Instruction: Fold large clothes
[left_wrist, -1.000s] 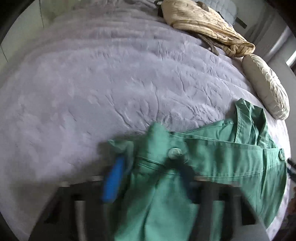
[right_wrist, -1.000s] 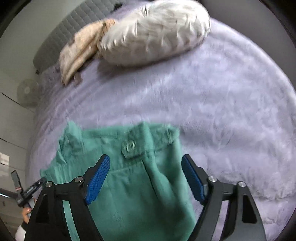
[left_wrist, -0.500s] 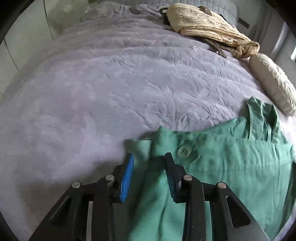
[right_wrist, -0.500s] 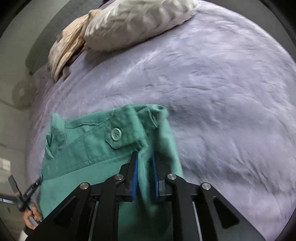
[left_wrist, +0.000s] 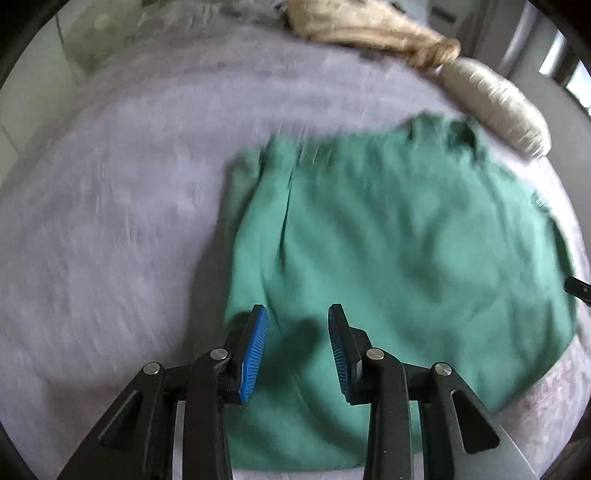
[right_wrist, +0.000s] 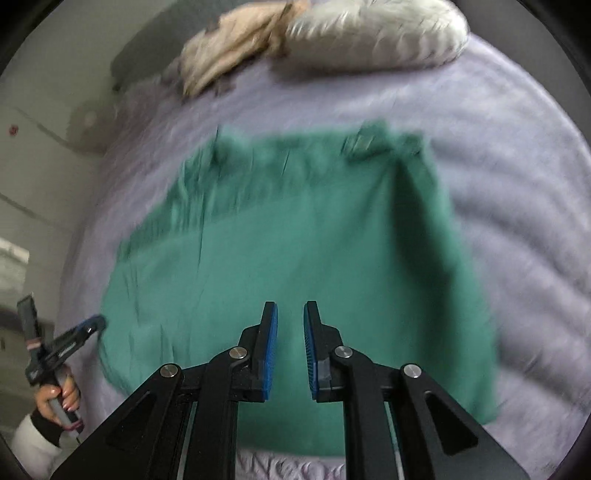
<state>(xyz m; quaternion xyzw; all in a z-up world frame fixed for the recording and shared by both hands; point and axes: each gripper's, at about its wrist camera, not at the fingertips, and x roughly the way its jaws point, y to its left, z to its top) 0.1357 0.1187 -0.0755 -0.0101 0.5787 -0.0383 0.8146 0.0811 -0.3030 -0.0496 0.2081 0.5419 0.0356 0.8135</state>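
We are judging the green woven cotton garment (left_wrist: 388, 258), lying flat on the lilac quilted bed (left_wrist: 110, 221), as soft, light and floppy, best pinched at corners or its thick waistband while the left tool (left_wrist: 297, 347) and right tool (right_wrist: 290, 349) are hovering spread and empty, no writing legible.

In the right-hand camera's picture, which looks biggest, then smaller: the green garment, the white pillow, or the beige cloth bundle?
1. Green garment, by far the largest.
2. White pillow.
3. Beige cloth bundle.
The pillow and bundle lie farther from the camera, so their true sizes are unsure.
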